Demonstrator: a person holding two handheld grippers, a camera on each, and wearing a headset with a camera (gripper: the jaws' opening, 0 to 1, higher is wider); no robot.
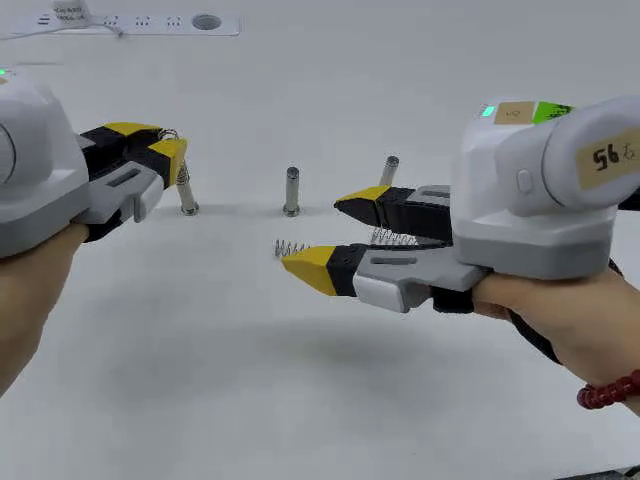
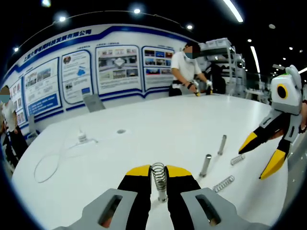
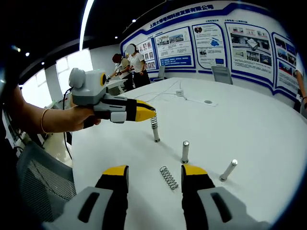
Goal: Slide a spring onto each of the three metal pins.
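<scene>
Pins point(image 1: 291, 190) in row, springs point(image 1: 290, 247) before them

White table point(image 1: 300, 380) is carrying three standing pins point(image 1: 292, 190), two loose springs point(image 1: 289, 247) lying near them, power strip point(image 1: 130, 22) sitting far back.

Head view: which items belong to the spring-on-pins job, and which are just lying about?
Job: left pin, middle pin, right pin; held spring in the left gripper; near loose spring and far loose spring by the open right gripper.
Lying about: power strip, mesh chair.
</scene>
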